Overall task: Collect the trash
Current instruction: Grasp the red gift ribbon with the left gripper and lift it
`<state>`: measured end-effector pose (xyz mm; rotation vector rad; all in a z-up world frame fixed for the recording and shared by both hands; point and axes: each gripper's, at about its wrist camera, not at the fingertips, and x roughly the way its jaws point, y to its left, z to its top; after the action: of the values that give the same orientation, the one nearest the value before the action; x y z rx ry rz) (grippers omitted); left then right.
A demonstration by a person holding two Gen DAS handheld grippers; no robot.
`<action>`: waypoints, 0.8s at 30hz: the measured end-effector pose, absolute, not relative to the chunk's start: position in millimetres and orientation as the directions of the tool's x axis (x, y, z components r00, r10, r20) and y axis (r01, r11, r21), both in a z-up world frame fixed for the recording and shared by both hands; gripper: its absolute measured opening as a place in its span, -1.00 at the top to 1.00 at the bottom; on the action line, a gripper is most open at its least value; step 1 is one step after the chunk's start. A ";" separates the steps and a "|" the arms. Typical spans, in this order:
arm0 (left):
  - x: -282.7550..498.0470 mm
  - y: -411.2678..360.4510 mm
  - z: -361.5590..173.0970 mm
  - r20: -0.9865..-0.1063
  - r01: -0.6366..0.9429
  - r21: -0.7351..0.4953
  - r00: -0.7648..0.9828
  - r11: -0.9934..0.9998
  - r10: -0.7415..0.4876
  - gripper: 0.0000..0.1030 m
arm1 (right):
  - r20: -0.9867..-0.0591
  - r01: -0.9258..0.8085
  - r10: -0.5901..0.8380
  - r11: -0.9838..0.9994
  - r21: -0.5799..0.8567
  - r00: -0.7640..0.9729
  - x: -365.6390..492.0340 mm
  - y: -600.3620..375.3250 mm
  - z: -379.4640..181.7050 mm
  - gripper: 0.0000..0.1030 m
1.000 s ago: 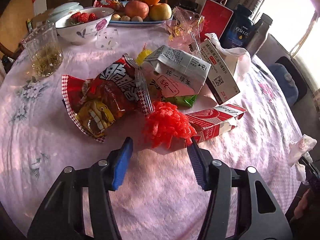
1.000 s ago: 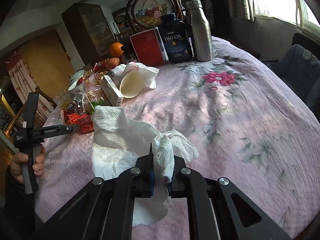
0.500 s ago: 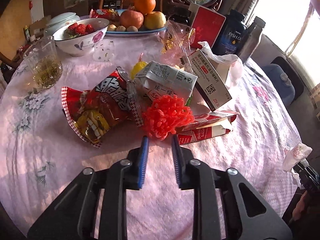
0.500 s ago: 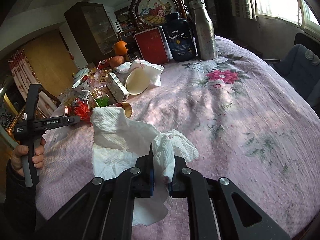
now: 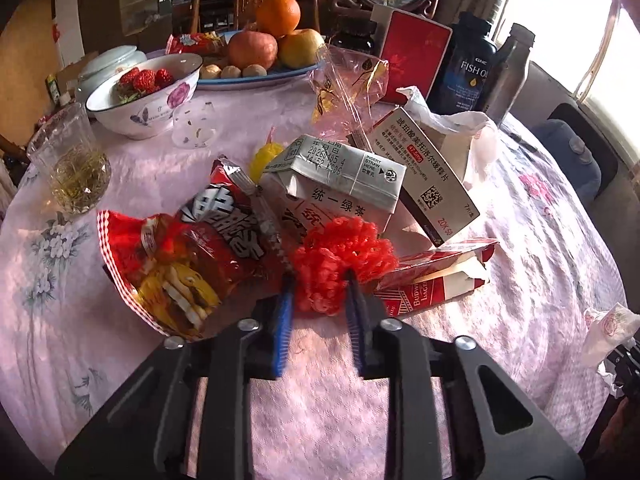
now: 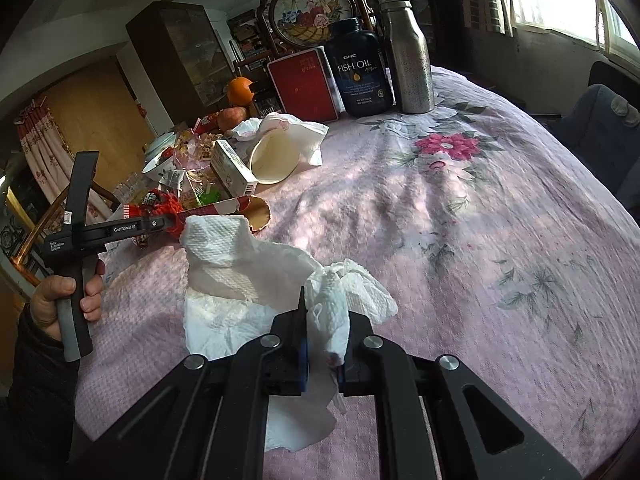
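A red foam net (image 5: 344, 248) lies on the pink tablecloth (image 5: 120, 320) in front of a trash pile. The pile holds a red snack bag (image 5: 188, 252), a green-tea carton (image 5: 340, 184), a medicine box (image 5: 428, 184) and a torn red beer carton (image 5: 432, 276). My left gripper (image 5: 319, 280) has its jaws closing, and the blue pads press the net's near end. In the right wrist view the left gripper (image 6: 172, 224) reaches into the pile, held by a hand. My right gripper (image 6: 326, 320) is shut on a crumpled white tissue (image 6: 240, 264), which drapes over the cloth.
Behind the pile stand a strawberry bowl (image 5: 144, 96), a glass of tea (image 5: 76, 168) and a fruit plate (image 5: 260, 78). A tipped paper cup (image 6: 276, 156), a red box (image 6: 304, 84), a fish oil bottle (image 6: 360, 72) and a steel bottle (image 6: 408, 56) sit farther back. A blue chair (image 6: 600, 128) stands beside the table.
My left gripper has moved forward onto the red foam net, and its jaws have gone from wide apart to pinching it. The right gripper and its tissue have stayed put.
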<state>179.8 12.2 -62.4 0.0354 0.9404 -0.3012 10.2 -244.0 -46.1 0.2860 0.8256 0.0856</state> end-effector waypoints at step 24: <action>76.6 -1.1 -38.4 -0.784 0.408 -0.148 0.508 0.901 -0.358 0.64 | -0.697 0.090 0.166 0.945 0.315 0.698 -49.6 -257.2 -46.1 0.80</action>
<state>76.6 -1.1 -38.4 0.0582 0.9301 -0.4619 -49.6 -257.2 -46.1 0.3404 0.8010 0.0428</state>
